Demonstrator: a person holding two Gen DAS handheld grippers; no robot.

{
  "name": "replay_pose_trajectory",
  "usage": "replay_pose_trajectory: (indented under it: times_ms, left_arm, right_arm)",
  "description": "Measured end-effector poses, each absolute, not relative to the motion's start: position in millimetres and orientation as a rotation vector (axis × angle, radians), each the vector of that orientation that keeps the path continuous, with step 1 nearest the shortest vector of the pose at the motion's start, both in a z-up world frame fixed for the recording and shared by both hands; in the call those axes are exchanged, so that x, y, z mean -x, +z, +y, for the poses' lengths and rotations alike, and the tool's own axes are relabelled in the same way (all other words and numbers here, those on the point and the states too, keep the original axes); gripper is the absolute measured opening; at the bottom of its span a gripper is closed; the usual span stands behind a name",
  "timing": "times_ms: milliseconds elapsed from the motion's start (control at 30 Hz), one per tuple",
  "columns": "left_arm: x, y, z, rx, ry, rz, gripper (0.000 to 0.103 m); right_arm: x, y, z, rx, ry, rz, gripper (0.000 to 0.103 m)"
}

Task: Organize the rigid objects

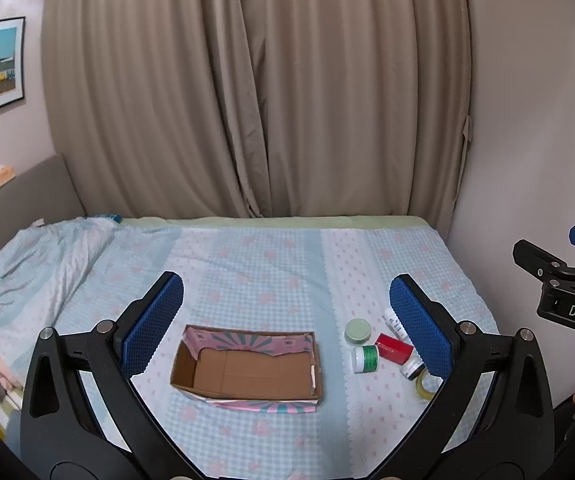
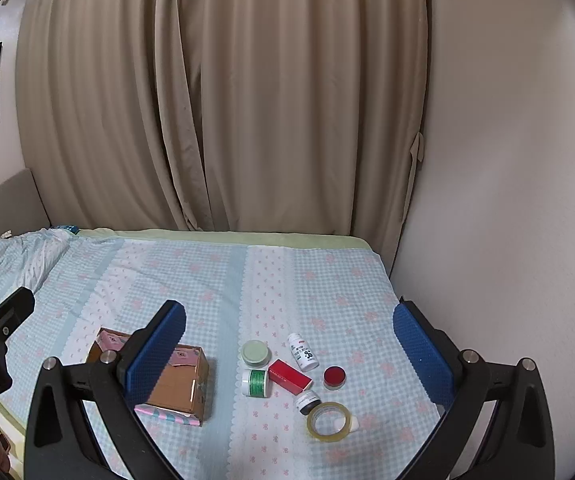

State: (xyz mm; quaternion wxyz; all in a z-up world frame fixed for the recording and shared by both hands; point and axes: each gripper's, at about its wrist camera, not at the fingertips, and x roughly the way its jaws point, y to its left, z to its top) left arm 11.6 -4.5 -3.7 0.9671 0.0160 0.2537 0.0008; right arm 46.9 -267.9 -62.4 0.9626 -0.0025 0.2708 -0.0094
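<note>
Both claws, left (image 1: 286,320) and right (image 2: 289,344), hang wide, empty. Bring yours down squarely over the upright green-labelled white jar (image 2: 255,382); carry it to the open cardboard box (image 1: 247,372).

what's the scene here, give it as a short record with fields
surface: bed with blue checked sheet
container: open cardboard box, nothing in it
loose items: pale green jar, green-label jar, red box, white bottle, red-lidded jar, small dark-capped bottle, tape roll
item position: clustered right of the box
left gripper: open, holds nothing
right gripper: open, holds nothing
</note>
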Motion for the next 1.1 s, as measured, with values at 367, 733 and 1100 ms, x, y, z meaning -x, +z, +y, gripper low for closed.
replay_pose_trajectory:
  times_ms: [367,733,1100]
  left_arm:
    - [-11.7,-9.2,-5.2,-0.032,0.005,0.516,0.102]
    - [-14.9,-9.7,-5.9,-0.031,0.004,0.518,0.102]
    - [-18.5,-13.2,-6.5,-0.029,0.000,0.521,0.102]
  right_arm:
    - [-49.4,-62.3,-265.3,0.002,-0.019,0.550,0.103]
    - [-52.2,-62.4,-266.3,-0.003,-0.017,0.553,0.103]
    - [-53.0,-62.8,-266.3,-0.005,-0.015,0.554,0.103]
